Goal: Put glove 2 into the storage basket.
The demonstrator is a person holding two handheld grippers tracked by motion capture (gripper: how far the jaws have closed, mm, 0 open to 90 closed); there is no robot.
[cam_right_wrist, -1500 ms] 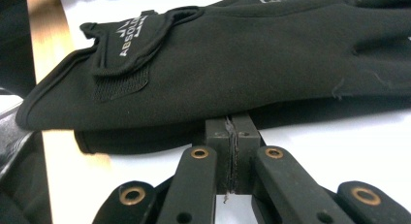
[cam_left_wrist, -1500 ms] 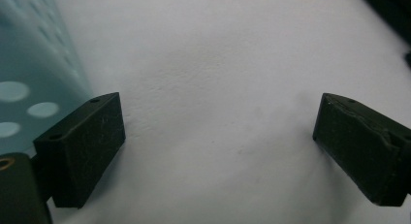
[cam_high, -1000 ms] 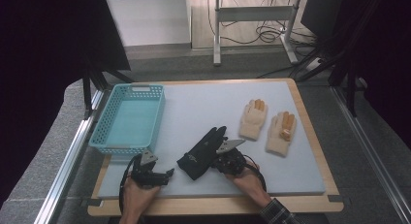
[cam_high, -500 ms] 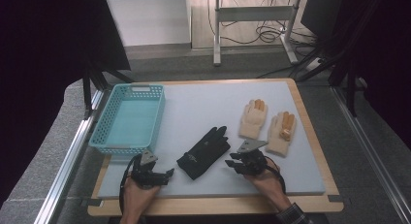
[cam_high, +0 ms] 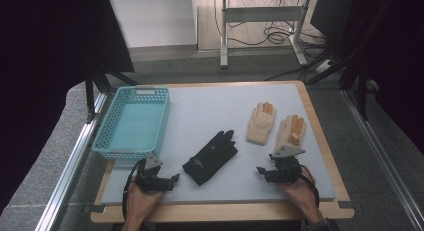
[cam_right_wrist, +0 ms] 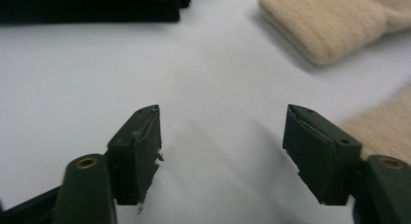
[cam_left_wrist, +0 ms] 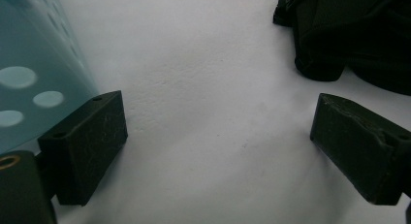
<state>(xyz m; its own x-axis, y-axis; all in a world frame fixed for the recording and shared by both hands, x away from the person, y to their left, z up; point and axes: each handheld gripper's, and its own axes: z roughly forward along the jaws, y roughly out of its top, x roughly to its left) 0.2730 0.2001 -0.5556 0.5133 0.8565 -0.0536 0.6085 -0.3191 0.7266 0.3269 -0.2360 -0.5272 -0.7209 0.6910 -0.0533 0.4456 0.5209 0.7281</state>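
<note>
Now the right gripper (cam_high: 276,172), jaws just opened and empty, nears the beige gloves (cam_high: 291,130) just ahead; the black glove (cam_high: 210,156) lies off to its left. Left gripper (cam_high: 162,180) waits, spread. Next: close on a beige cuff.

No legible text or labels anywhere.

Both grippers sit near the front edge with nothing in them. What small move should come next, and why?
Probably the right gripper should ease forward to the nearer beige glove. Its jaws have just been opening, with only bare mat between them, and that glove's cuff lies just ahead. The black glove lies flat on the mat, the blue basket holds nothing, and the left gripper is open beside it.
</note>
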